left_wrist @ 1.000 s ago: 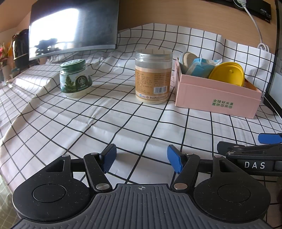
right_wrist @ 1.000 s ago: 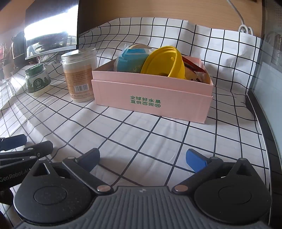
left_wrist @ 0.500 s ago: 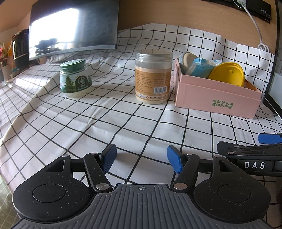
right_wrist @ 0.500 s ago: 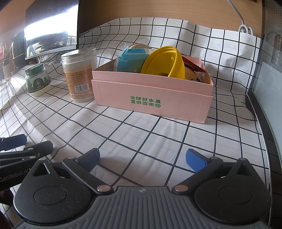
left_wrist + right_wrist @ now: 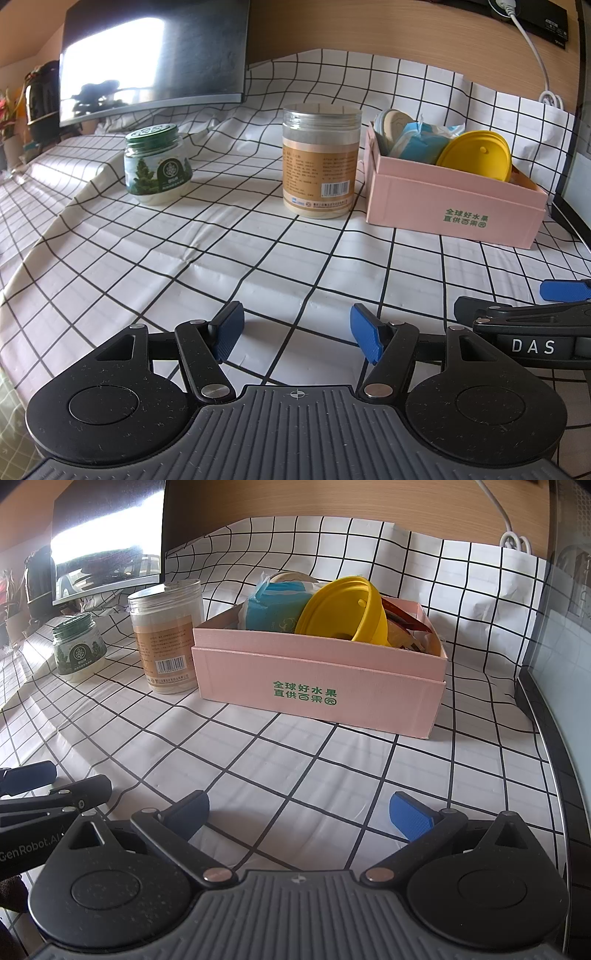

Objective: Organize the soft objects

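Pink cardboard box [image 5: 317, 681]: on the checked counter [image 5: 236, 251]; holds blue soft pack [image 5: 275, 607] and yellow silicone cup [image 5: 343, 609].
Change: none over the last second; sorting appears done or paused.
Left gripper [image 5: 297, 332]: jaws wide, empty.
Right gripper [image 5: 299, 812]: jaws wide, empty.
Room: open counter ahead; dark edge [image 5: 546, 738] at right.

The surface [image 5: 258, 251] wears a wrinkled white cloth with a black grid. On it, at eleven o'clock a green-lidded jar [image 5: 157, 164], at twelve a tall clear jar [image 5: 319, 162], at one a pink box [image 5: 321, 686].
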The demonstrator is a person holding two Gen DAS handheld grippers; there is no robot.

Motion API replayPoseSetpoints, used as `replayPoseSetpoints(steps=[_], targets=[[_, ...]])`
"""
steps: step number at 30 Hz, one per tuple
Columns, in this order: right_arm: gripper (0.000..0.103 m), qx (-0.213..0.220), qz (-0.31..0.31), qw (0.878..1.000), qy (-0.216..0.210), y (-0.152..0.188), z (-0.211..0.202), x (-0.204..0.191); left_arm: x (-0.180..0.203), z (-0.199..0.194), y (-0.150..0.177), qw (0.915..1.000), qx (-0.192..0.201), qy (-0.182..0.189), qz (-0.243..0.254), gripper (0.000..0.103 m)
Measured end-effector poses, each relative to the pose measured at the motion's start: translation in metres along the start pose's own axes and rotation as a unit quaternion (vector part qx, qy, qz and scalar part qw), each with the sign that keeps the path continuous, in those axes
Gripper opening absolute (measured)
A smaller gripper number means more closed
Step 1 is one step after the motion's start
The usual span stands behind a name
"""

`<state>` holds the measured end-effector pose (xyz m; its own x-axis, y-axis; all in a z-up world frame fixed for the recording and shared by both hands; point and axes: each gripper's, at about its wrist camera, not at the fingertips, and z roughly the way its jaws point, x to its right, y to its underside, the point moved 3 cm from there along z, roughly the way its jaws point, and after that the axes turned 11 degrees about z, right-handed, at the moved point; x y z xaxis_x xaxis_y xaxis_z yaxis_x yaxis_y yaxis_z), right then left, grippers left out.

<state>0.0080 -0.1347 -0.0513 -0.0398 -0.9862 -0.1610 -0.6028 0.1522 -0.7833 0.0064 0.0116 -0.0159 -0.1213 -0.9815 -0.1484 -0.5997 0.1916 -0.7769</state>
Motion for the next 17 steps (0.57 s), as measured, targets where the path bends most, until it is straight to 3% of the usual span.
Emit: replayPoseSetpoints(steps=[17], targets=[[0.103, 0.0, 0.0, 1.0, 0.0, 0.0, 0.0, 0.0001, 0.0019, 0.0001, -0.001, 1.0, 0.001, 0.005, 0.004, 0.069]])
